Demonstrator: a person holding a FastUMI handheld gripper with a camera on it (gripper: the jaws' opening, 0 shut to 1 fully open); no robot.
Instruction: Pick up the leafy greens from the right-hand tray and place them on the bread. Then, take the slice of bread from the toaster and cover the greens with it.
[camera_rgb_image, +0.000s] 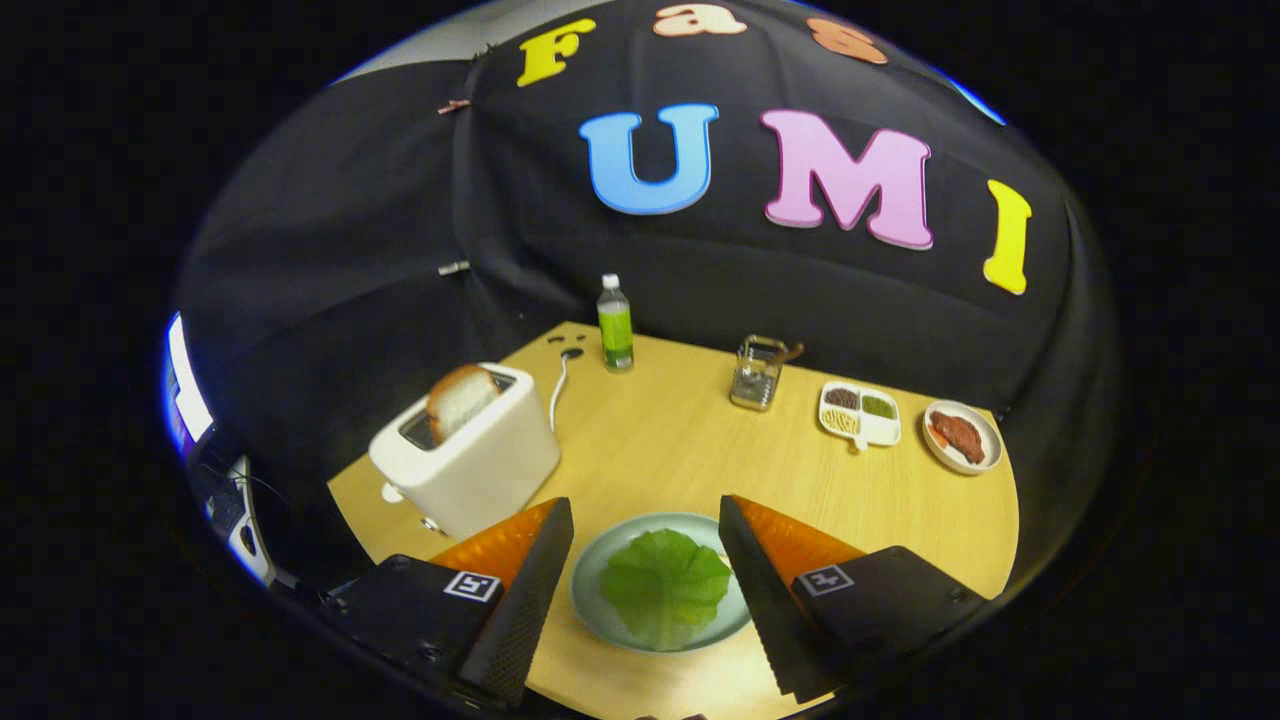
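1. The gripper hangs above the near part of the wooden tabletop, its two fingers spread wide apart and holding nothing.
2. Between the fingers, and below them, lies a pale green plate. A leafy green rests flat on it, covering most of its middle; whether bread lies under the leaf cannot be told.
3. At about 10 o'clock from the plate stands a white toaster, close to the left finger. A slice of bread stands upright in its slot, its top half sticking out.
4. A white cord runs from behind the toaster toward the far edge of the tabletop.
5. At about 12 o'clock from the plate, near the far edge, a green bottle with a white cap stands upright.
6. At about 1 o'clock stands a small clear container.
7. Farther toward 2 o'clock lies a white divided tray with small portions of food in its compartments.
8. Just beside it, a round plate carries a reddish-brown piece of food.
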